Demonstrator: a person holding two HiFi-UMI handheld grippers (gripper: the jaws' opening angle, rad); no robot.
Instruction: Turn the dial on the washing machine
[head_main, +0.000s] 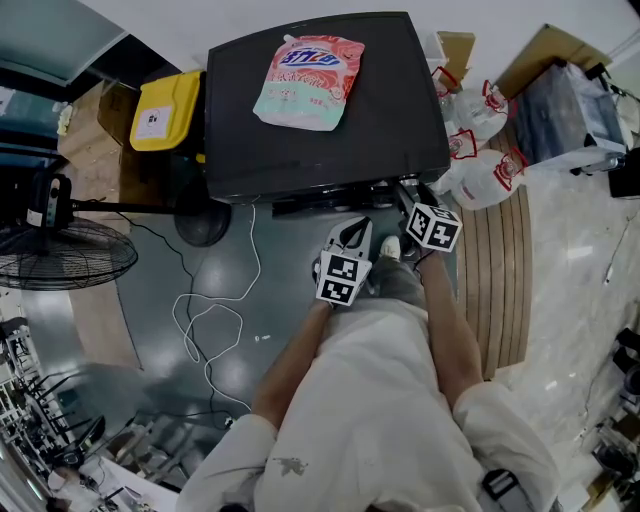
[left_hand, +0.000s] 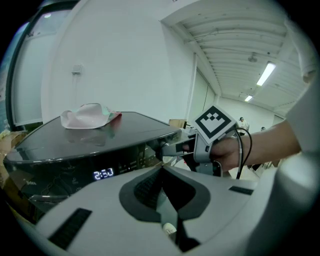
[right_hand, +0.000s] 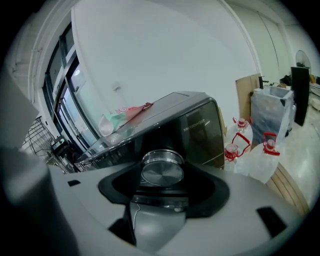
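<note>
Right gripper view: the dial (right_hand: 161, 169) is dead centre, a round brushed-metal knob face-on to the camera. The right gripper (right_hand: 162, 166) has its fingers spread wide and clamped on the knob's two sides, so it is pinching the dial.

The dial sits on the front control panel of the washing machine (head_main: 395, 100), at the panel's right end near the corner. The machine's dark side wall shows just behind it.

Left gripper view: the left gripper (left_hand: 162, 172) has its fingers pressed together with nothing between them. It hangs in front of the panel and I see no contact with it. A lit digit display (left_hand: 104, 173) glows on the panel to its left. The right gripper's marker cube (left_hand: 215, 124) and the hand holding it are in frame, with the fingers reaching in to the panel edge.

Head view: both grippers are side by side at the machine's front edge, the left one lower and nearer the person. A detergent pouch (head_main: 308, 80) lies flat on the lid — well apart from the dial.

Around the machine:
- a yellow bin (head_main: 165, 110) on the left
- a floor fan (head_main: 60, 255) further left
- a white cable (head_main: 215, 320) looped on the floor
- clear jugs with red handles (head_main: 480, 150) beside the machine's right side
</note>
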